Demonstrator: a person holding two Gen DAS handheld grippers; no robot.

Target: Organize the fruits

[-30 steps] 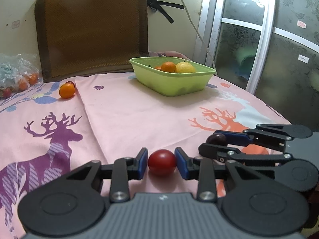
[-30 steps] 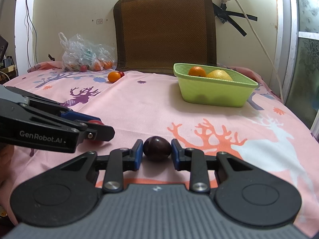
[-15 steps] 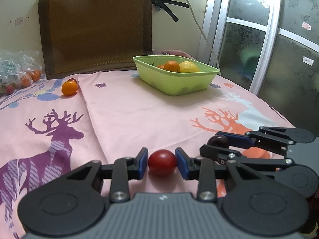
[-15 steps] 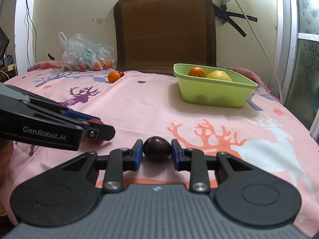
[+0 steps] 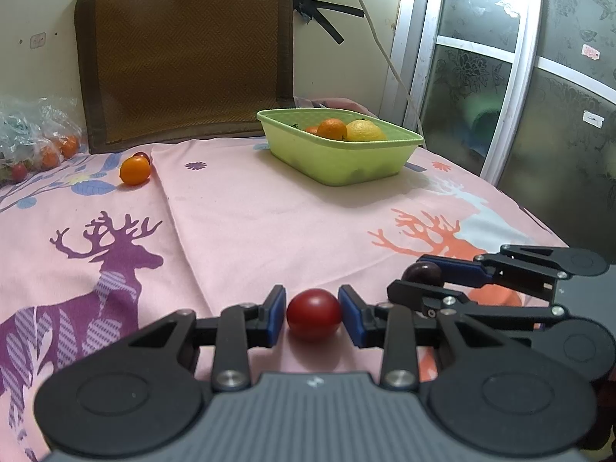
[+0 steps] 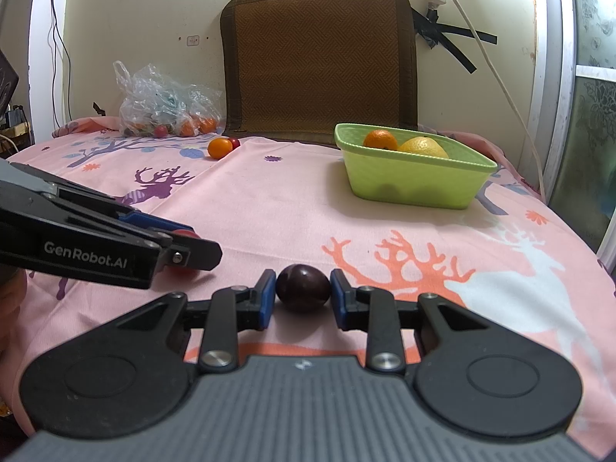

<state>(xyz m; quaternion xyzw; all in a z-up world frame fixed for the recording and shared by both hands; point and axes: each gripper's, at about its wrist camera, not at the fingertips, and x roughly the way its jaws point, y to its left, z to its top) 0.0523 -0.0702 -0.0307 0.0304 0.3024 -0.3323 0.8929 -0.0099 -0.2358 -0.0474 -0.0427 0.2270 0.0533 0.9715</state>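
My left gripper (image 5: 312,308) is shut on a round red fruit (image 5: 313,313) that rests low on the pink deer-print cloth (image 5: 250,223). Just to its right, my right gripper (image 6: 303,288) is shut on a dark purple fruit (image 6: 303,287), also down at the cloth. Each gripper shows in the other's view from the side: the right gripper (image 5: 421,279) with the purple fruit (image 5: 421,272), the left gripper (image 6: 188,246) with a sliver of red fruit (image 6: 184,233). A green basket (image 6: 408,188) at the back right holds an orange (image 6: 380,140) and a yellow fruit (image 6: 422,147).
A loose orange (image 5: 134,170) with a small red fruit (image 5: 143,157) behind it lies at the back left. A plastic bag of fruit (image 6: 165,115) sits further left by the wall. A brown woven chair back (image 6: 319,61) stands behind the table. The table's edge curves away on the right, beside a glass door (image 5: 539,96).
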